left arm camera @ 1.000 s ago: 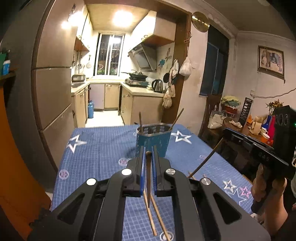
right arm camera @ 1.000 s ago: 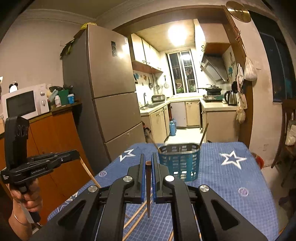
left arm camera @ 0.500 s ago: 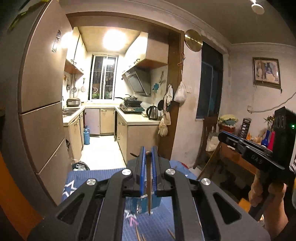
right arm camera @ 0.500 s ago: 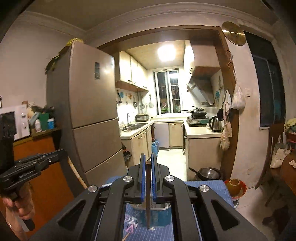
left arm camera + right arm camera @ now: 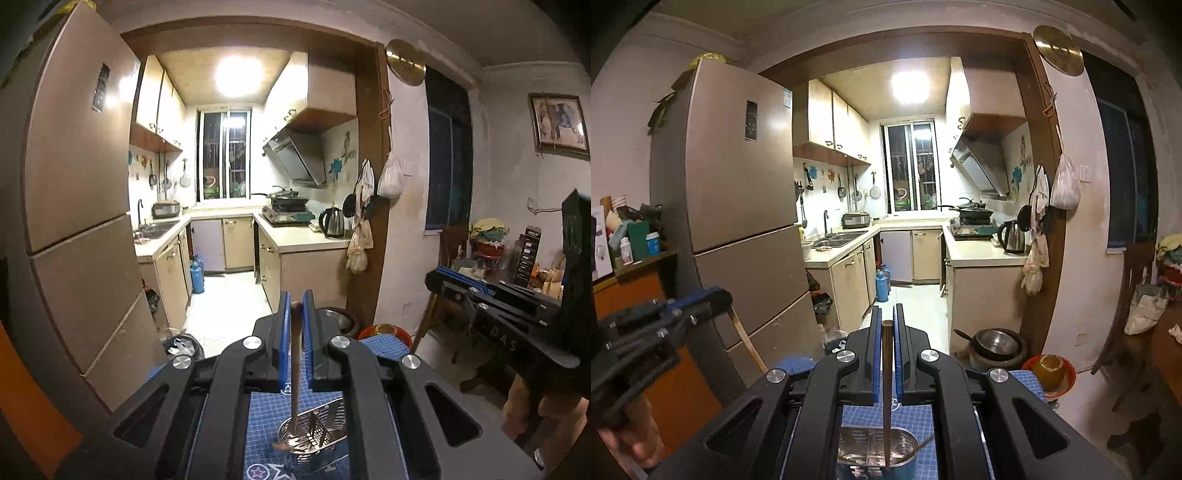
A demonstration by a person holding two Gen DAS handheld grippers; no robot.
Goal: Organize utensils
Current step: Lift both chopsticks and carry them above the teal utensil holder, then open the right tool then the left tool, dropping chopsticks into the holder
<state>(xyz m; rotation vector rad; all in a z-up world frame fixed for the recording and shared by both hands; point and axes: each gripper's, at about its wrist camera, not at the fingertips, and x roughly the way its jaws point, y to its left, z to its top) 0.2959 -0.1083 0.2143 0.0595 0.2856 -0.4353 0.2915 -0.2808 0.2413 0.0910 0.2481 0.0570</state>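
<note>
Each tongs is clamped on one chopstick – left tongs (image 5: pixel 295 314) on its chopstick (image 5: pixel 295 369), right tongs (image 5: pixel 887 317) on its chopstick (image 5: pixel 887 387). Both sticks hang tip-down, right over the holder (image 5: pixel 879 450) on the worktop (image 5: pixel 912 417) – neither hand looks nearer.

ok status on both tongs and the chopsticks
Left tongs shut on chopstick. Right tongs shut on chopstick. Both tips over the holder. Nothing in the way.

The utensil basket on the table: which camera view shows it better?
The left wrist view: the utensil basket shows its wire rim and inside below the held chopstick. In the right wrist view the frame's bottom edge cuts off its lower part.
</note>
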